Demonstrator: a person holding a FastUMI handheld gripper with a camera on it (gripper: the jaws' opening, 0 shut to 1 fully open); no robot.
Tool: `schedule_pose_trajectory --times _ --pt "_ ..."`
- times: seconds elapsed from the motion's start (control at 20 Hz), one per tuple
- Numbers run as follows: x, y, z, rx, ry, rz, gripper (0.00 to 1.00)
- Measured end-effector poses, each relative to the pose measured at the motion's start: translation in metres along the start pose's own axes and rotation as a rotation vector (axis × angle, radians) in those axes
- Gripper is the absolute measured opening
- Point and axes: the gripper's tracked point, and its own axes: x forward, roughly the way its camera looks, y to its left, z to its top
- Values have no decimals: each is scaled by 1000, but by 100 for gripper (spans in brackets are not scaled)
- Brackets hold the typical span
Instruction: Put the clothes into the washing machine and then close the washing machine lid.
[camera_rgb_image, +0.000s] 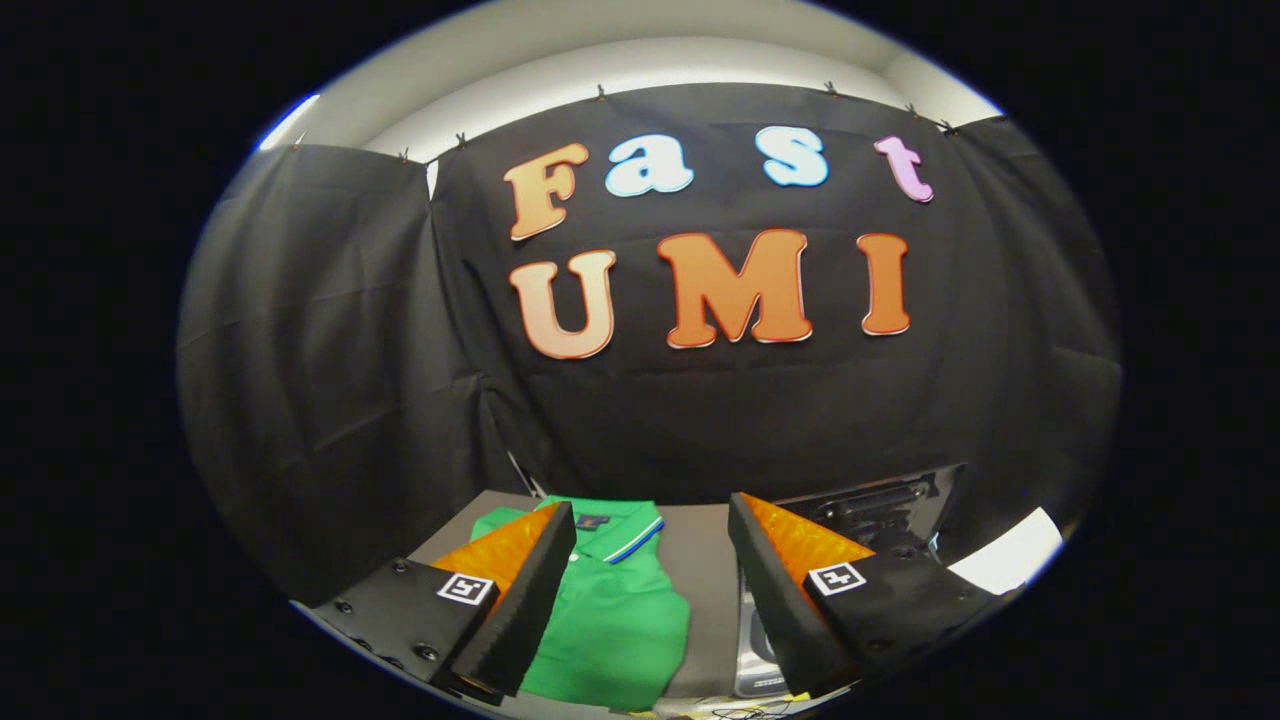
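Two fingers of the gripper (652, 520) spread wide, nothing between them but air, held above the table (705, 590). Left: green polo shirt (610, 620) lies flat on the table, collar at the far end, partly behind the left finger; small dark collar tag unreadable. Middle: bare table strip, open room. Right: washing machine (880, 505) behind the right finger, dark top near the booth wall; no readable writing.
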Motion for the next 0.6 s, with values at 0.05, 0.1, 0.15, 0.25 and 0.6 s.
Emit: schedule_pose_trajectory --times 0.05,0.1,0.15,0.25,0.6 --pt "2 12 -11 -13 24 12 98" --pt "8 25 -23 -24 46 34 99" --pt "12 39 -34 -32 68 51 99" --pt "15 60 -58 -41 116 80 99" --pt "33 84 -113 -84 228 83 99"
